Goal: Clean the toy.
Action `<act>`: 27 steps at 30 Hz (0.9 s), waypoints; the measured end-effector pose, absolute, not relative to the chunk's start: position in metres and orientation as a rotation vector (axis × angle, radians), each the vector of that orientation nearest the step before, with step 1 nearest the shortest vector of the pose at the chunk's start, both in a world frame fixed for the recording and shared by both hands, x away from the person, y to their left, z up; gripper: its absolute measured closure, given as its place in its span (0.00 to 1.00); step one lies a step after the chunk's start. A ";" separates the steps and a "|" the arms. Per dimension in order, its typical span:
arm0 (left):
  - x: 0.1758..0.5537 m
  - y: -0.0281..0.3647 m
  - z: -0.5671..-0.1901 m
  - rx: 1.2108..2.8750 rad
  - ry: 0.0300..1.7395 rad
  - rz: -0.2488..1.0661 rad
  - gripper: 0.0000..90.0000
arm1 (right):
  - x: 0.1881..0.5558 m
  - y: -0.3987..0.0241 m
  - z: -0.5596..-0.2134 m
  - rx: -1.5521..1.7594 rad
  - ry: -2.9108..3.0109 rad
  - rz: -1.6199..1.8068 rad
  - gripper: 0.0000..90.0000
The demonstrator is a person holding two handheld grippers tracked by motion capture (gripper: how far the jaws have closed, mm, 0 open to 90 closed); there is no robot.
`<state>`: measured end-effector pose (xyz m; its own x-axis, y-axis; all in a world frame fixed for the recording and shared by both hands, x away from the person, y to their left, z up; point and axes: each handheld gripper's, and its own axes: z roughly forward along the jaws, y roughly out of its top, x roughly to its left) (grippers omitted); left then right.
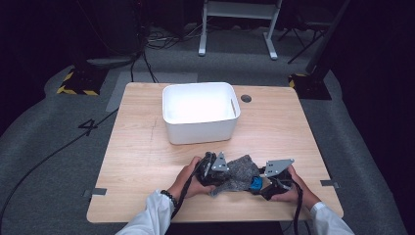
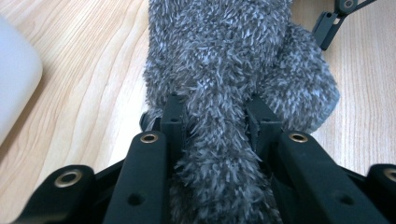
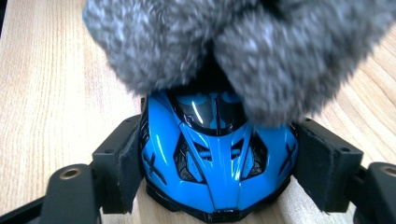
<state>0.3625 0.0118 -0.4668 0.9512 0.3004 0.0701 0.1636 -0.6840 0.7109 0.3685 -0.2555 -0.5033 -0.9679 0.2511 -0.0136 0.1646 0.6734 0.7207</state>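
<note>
**A:** Left gripper (image 1: pixel 214 169) sits in the lower middle of the high view, its jaws pinched on a bunched fold of the sock (image 1: pixel 239 172). In the left gripper view we see the fuzz squeezed between both pads (image 2: pixel 173 116), with the rest of the sock (image 2: pixel 224 56) running away toward the top of the frame. Agreed?

**B:** Agreed. Right gripper (image 1: pixel 266 183) lies just right of the sock in the high view, and its jaws clasp the car (image 1: pixel 255 183). In the right gripper view both pads (image 3: pixel 125 163) press the car's (image 3: pixel 217 158) flanks, and its far end is tucked under the sock's (image 3: pixel 243 51) opening at the top of the frame.

**A:** So the relation we log: the two grippers face each other across the sock. The sock's long axis runs roughly left to right in the high view, and the car's long axis lines up with it, pointing into the mouth.

**B:** Right hand is nearer the car, left nearer the closed end. We judge that the next push goes along that shared axis, leftward in the high view.

**A:** Materials: the sock is grey, shaggy, soft and limp. The car is glossy blue, hard, smooth plastic with black vents, wedge-shaped.

**B:** Table (image 1: pixel 147 147) is pale wood grain. A white, round-cornered bin (image 1: pixel 200 129) stands above the grippers, apart from both.
</note>
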 end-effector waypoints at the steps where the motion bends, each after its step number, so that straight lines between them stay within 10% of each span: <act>1: 0.363 0.008 -0.466 2.335 0.313 0.223 0.74 | 0.368 -0.255 -0.503 0.346 2.771 1.176 0.28; 27: 0.375 0.000 -0.461 2.426 0.296 0.270 0.75 | 0.368 -0.256 -0.503 0.362 2.766 1.174 0.28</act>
